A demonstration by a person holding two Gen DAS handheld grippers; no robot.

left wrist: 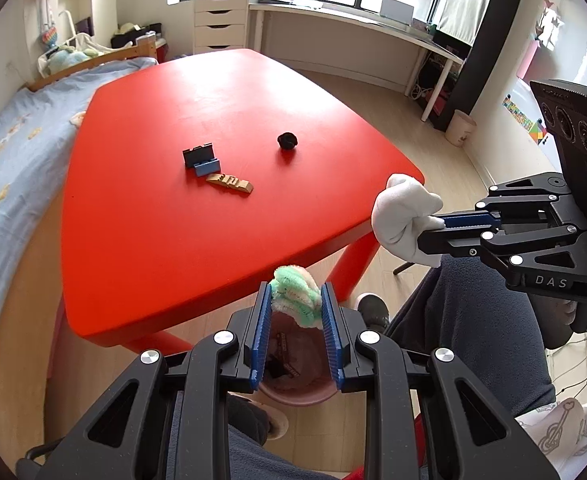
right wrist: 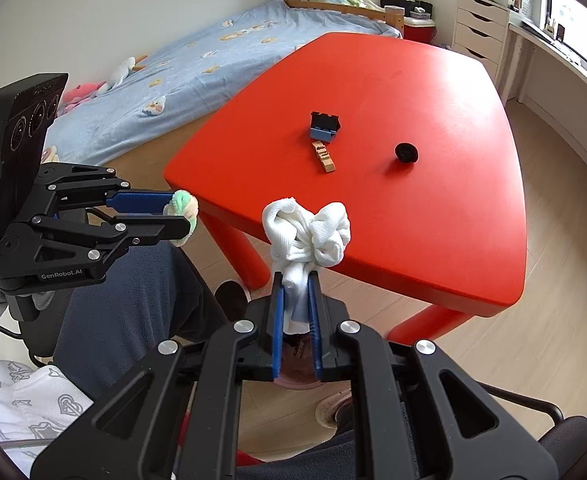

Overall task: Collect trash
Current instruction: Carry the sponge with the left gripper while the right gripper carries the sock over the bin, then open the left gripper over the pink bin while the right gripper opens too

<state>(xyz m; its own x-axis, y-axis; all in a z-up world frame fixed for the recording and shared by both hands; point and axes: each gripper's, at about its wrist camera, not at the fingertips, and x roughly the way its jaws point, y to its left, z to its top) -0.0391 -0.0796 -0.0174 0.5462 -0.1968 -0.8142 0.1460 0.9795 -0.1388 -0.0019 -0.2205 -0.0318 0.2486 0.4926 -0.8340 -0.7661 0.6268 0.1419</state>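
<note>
Left tool (left wrist: 296, 304) grasping fuzzy wad (left wrist: 296, 295), right tool (right wrist: 296, 286) grasping white cloth (right wrist: 307, 236), off table edge (left wrist: 221, 312)

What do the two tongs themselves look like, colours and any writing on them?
Both are matte black plastic linkages with silver round rivets and blue ribbed pads lining the fingers. The left tongs carry a black camera block with round lenses on top and white "GenRobot.AI" lettering on the side, seen in the right wrist view. The right tongs look alike, with "DAS" printed in white.
</note>
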